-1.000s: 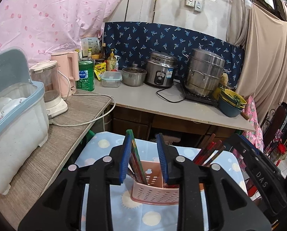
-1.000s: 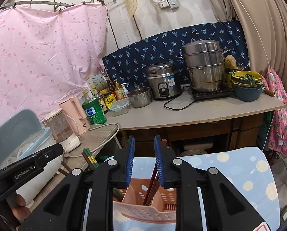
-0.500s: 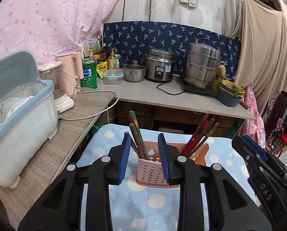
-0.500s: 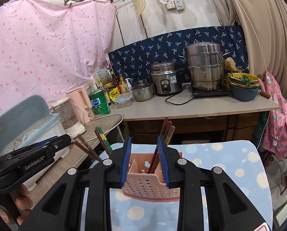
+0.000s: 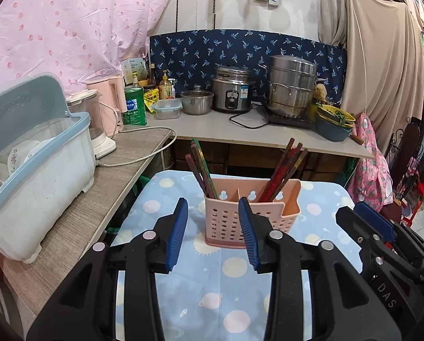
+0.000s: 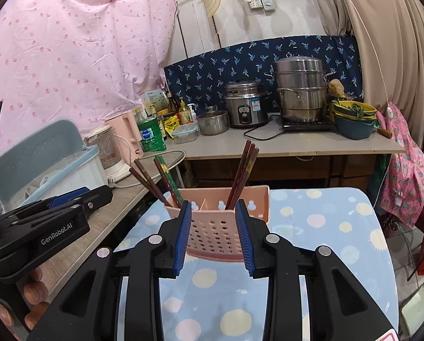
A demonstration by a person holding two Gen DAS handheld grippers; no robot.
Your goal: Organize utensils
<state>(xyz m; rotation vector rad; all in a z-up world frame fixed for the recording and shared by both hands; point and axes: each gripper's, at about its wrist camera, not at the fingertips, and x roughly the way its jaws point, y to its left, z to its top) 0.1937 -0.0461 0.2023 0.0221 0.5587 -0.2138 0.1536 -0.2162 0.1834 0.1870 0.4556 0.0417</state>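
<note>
Pink utensil holder (image 5: 250,213) stands upright on the blue-clothed tabletop (image 5: 231,284), green chopsticks (image 5: 202,167) in its left compartment, red-brown chopsticks (image 5: 285,167) in its right. Left gripper (image 5: 213,231) and right gripper (image 6: 213,234) fingers are opening, empty, short of the holder. Sorting looks done; best back away level, clear of the sticks; compartment bottoms are hidden.

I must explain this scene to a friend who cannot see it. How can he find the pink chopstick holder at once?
Find the low table with the blue dotted cloth in front of the grey kitchen counter. On it stands the pink chopstick holder. It is the only thing on the cloth: a pink perforated plastic box with dark chopsticks leaning out of its compartments.
</note>
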